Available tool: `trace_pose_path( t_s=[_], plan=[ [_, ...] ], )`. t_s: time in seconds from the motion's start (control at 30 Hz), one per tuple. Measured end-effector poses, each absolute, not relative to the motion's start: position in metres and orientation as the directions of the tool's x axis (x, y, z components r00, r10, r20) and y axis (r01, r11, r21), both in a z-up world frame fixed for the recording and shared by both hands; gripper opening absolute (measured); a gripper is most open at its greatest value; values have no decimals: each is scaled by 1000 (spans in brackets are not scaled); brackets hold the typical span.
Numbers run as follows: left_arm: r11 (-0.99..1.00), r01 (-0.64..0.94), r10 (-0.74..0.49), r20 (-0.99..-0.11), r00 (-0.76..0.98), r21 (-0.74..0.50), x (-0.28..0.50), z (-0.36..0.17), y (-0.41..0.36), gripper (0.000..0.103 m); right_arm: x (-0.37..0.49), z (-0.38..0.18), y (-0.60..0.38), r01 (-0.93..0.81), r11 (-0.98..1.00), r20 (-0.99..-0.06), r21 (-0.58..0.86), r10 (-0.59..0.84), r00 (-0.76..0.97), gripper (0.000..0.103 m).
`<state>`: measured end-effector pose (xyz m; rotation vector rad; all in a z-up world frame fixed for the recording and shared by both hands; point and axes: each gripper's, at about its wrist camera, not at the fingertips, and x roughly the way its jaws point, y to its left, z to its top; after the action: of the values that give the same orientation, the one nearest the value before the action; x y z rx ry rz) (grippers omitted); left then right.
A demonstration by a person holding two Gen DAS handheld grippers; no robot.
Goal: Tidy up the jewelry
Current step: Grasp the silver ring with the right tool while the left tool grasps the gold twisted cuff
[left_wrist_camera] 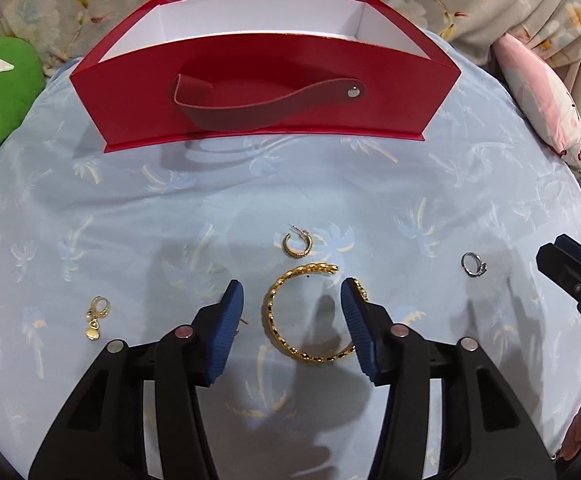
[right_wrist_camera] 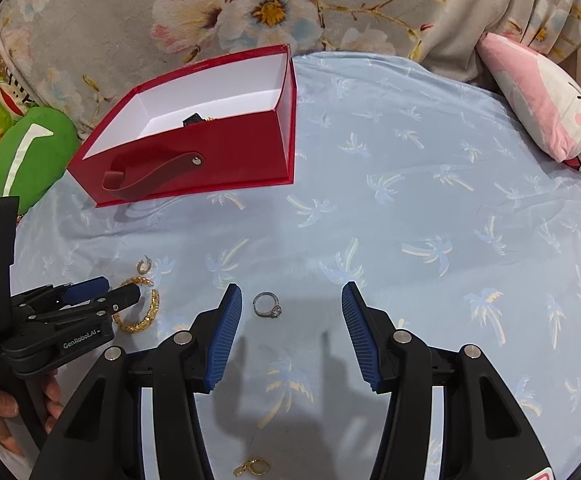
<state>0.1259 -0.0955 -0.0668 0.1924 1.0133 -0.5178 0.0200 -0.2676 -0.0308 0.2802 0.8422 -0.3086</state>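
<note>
Currently my left gripper (left_wrist_camera: 292, 310) stands over the gold bangle (left_wrist_camera: 304, 316), which lies flat on the blue palm-print cloth (left_wrist_camera: 370, 208); the jaws are spread, the right-hand pad overlapping the bangle's rim and the left-hand pad clear of it, so nothing is pinched yet. My right gripper (right_wrist_camera: 290, 312) likewise hangs with jaws spread and empty, the silver ring (right_wrist_camera: 267, 306) lying between them nearer the left pad. The red box (left_wrist_camera: 266, 80) sits open beyond the jewelry, well apart, with some dark item and a glint of gold already inside, as the right wrist view shows. A small gold hoop earring (left_wrist_camera: 297, 244) lies just beyond the bangle, and a gold drop earring (left_wrist_camera: 96, 318) lies off to the left. In my judgement the step in hand is seizing the bangle: I should shift so one side of the band sits squarely between the pads, press down to the cloth, and close on the band itself. The risk is gathering loose cloth, or the bangle sliding away.
</note>
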Motion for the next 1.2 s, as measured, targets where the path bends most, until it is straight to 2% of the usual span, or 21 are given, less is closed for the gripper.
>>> trace_pose_path(
  t_s=[0.07,0.2,0.27,0.37,0.67,0.73,0.83,0.9,1.2],
  plan=[
    [861,500,-324,-855,406,-89,128,-71,-97,40,24,-38,-270,378,917,-774,127,-147,616,51],
    [860,507,-312,-850,424,-62,128,-74,-99,33,34,-52,-271,377,916,-793,135,-128,596,49],
    [856,514,-314,-849,424,-60,128,-74,-100,20,39,-58,-270,375,917,-799,133,-125,588,48],
    [849,522,-330,-850,410,-78,129,-73,-99,6,46,-67,-267,367,921,-811,133,-112,574,44],
    [845,523,-359,-844,399,-112,124,-68,-94,4,59,-79,-257,342,937,-822,75,-136,552,26],
    [845,521,-368,-838,403,-121,122,-63,-91,4,59,-80,-257,340,938,-821,62,-145,552,17],
    [845,517,-385,-828,409,-137,118,-54,-84,4,59,-79,-257,335,939,-822,71,-136,553,13],
    [846,513,-391,-822,414,-144,117,-49,-79,4,58,-79,-257,335,940,-820,71,-136,556,6],
    [862,470,-422,-782,458,-190,108,-19,-47,4,48,-58,-251,320,941,-797,114,-105,594,5]
  ],
)
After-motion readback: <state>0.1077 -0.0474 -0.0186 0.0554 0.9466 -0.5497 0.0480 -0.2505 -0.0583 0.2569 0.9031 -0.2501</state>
